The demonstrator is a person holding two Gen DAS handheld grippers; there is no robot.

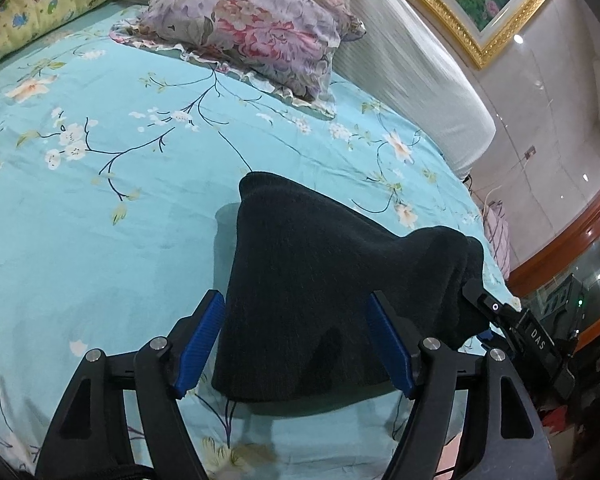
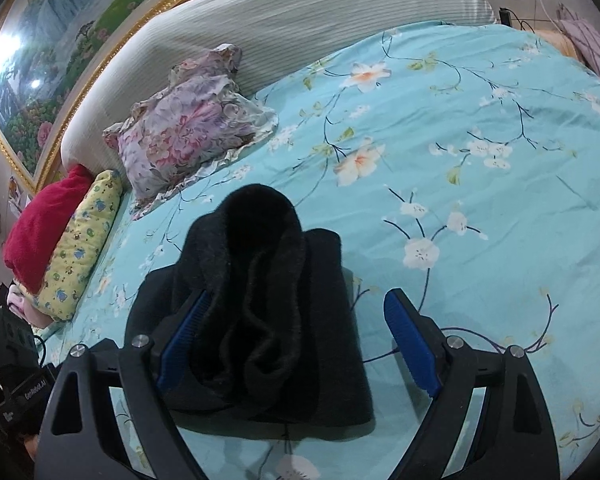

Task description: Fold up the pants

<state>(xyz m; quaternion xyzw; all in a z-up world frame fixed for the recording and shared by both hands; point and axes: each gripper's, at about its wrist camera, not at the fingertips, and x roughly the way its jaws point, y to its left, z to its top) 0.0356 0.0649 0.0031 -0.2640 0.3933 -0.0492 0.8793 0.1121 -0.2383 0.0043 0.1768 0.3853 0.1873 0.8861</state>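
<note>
Dark knitted pants [image 1: 300,280] lie bunched, partly folded, on the bed's turquoise floral sheet [image 1: 100,220]. Left tool [image 1: 300,344] and right tool [image 2: 300,344] both gape wide, gripping nothing. Best pinch matching corners, lift evenly, lay edges flush.

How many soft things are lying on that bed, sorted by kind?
Pants: 1, black
Pillows: 2, purple floral pillow and yellow pillow
Blanket: 1, red blanket
Total: 4
</note>
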